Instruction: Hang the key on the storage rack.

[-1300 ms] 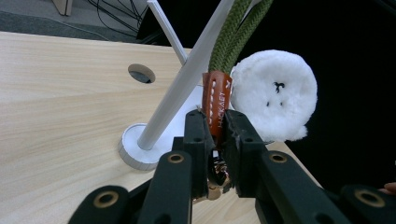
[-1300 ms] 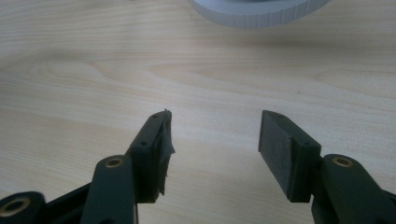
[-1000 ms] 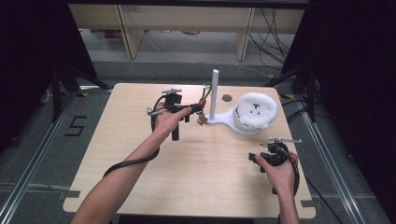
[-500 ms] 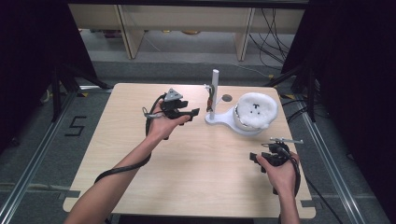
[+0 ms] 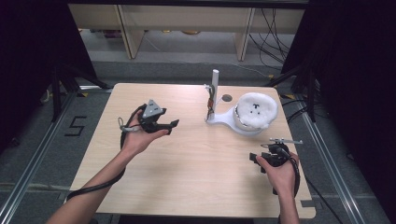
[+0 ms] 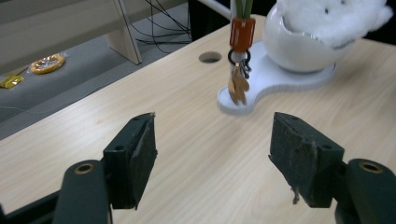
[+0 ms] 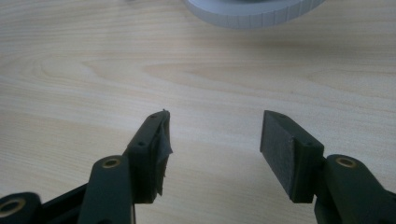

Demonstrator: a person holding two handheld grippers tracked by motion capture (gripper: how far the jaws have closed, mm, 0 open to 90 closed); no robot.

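Note:
A white stand (image 5: 223, 119) at the back right of the table has an upright post (image 5: 215, 81). A bunch of keys (image 5: 211, 105) hangs on the post, and in the left gripper view the keys (image 6: 239, 84) dangle under an orange tag (image 6: 242, 32). The stand's bowl (image 6: 299, 44) holds white fluff (image 5: 256, 109). My left gripper (image 5: 173, 127) is left of the post and apart from it. Its jaws have just been opening and nothing is between them (image 6: 212, 154). My right gripper (image 5: 256, 162) rests open at the front right, over bare wood (image 7: 215, 140).
A round hole (image 5: 227, 98) is cut in the wooden table (image 5: 196, 177) just behind the stand. The stand's base edge (image 7: 252, 11) lies beyond the right gripper. Shelving legs and cables stand on the floor behind the table.
The left gripper opened at the post, left the keys hanging there, and drew back to the left across the table. The right hand has stayed where it was.

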